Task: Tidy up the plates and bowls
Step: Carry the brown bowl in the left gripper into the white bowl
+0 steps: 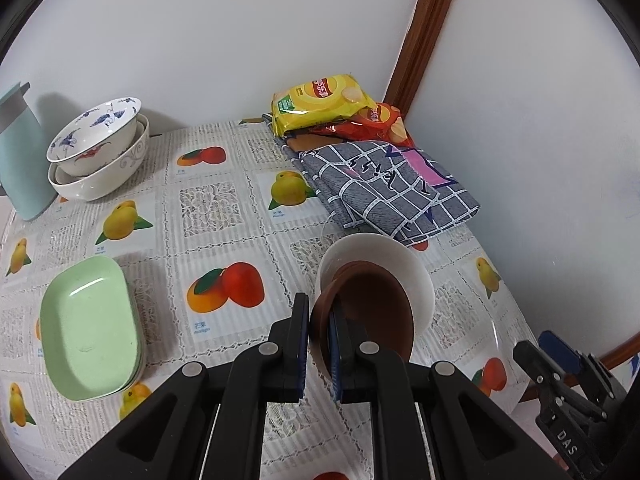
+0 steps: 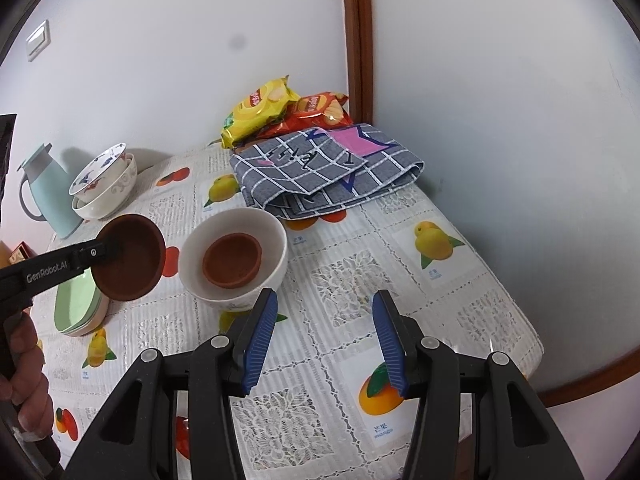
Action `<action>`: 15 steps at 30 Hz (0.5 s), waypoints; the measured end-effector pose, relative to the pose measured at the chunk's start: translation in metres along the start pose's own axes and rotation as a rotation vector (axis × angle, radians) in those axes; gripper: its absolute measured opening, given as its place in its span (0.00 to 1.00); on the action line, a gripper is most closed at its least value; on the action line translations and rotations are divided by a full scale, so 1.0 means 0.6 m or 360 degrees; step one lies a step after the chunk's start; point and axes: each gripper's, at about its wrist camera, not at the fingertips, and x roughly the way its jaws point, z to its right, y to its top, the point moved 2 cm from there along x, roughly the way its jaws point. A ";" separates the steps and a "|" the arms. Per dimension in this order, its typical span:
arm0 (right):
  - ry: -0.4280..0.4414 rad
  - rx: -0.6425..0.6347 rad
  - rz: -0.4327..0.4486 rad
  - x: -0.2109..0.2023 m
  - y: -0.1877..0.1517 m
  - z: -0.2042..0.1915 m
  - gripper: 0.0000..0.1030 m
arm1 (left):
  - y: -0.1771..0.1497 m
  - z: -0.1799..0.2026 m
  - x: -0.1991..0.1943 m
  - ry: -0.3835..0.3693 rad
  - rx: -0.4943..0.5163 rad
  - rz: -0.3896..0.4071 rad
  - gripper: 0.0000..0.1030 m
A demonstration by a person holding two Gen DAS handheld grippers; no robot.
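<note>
My left gripper (image 1: pixel 319 322) is shut on the rim of a small brown bowl (image 1: pixel 374 312) and holds it tilted in the air just left of a white bowl (image 1: pixel 416 272). In the right wrist view the held brown bowl (image 2: pixel 132 258) hangs beside the white bowl (image 2: pixel 276 240), which has a second brown bowl (image 2: pixel 232 260) inside it. My right gripper (image 2: pixel 326 324) is open and empty, just in front of the white bowl. Green rectangular plates (image 1: pixel 88 328) are stacked at the left. Two patterned white bowls (image 1: pixel 100 148) are nested at the back left.
A light blue kettle (image 1: pixel 20 160) stands at the far left by the wall. A folded grey checked cloth (image 1: pixel 388 188) and two snack bags (image 1: pixel 320 100) lie at the back right corner. The table edge (image 2: pixel 532 344) runs along the right.
</note>
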 end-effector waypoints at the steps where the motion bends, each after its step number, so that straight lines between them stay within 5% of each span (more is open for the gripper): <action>1: 0.0003 0.0006 -0.0004 0.002 -0.001 0.003 0.48 | 0.001 0.002 0.006 -0.0003 -0.0004 -0.0007 0.09; 15: 0.0003 0.0025 -0.0042 0.059 -0.005 0.024 0.48 | 0.020 0.025 0.076 0.0003 0.0000 -0.0057 0.09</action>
